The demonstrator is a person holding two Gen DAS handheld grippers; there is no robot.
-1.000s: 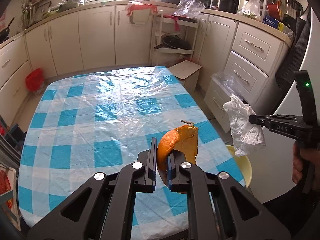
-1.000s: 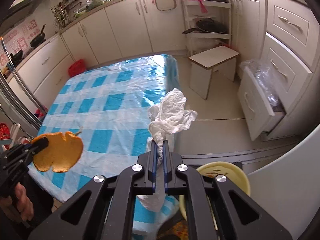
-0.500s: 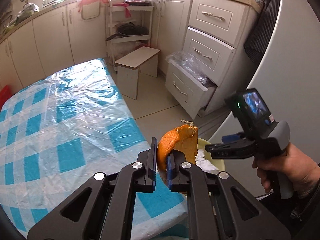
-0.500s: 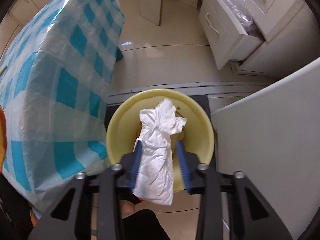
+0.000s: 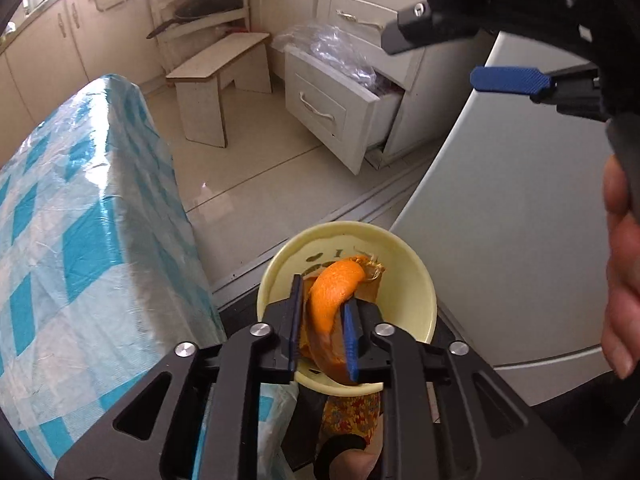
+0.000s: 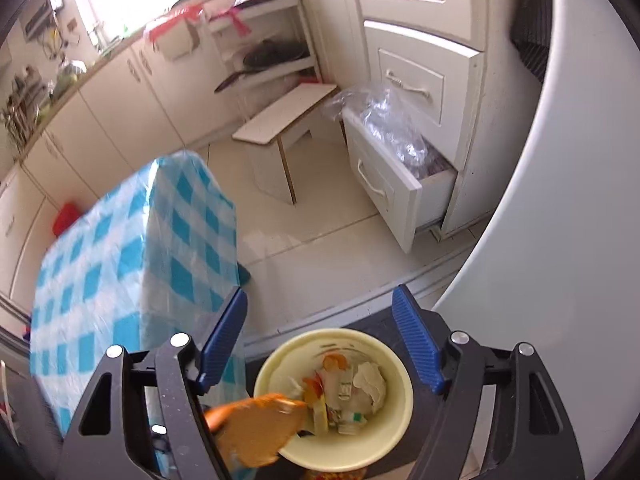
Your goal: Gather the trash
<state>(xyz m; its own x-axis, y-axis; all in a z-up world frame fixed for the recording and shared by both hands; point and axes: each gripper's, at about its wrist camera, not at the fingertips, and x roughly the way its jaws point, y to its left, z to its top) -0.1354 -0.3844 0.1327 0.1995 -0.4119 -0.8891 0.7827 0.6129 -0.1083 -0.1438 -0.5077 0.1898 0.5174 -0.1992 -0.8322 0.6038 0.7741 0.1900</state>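
Orange peel (image 5: 334, 296) between the fingers of my left hand-held gripper (image 5: 322, 330), tilted down over the yellow bin (image 5: 404, 254), my right hand-held gripper (image 6: 320, 342) spread wide above its trash, beside the worktop (image 5: 80, 216)

Orange peel (image 5: 334, 298), pale yellow bin (image 5: 416, 280), blue-and-white checked tablecloth (image 5: 80, 240).

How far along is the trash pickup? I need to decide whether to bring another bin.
Done: a crumpled tissue already lies in the yellow bin with other scraps, and the right tool is open and empty. In hand: the left tool holds an orange peel over the bin. Left: dropping it; the visible tablecloth shows no trash.
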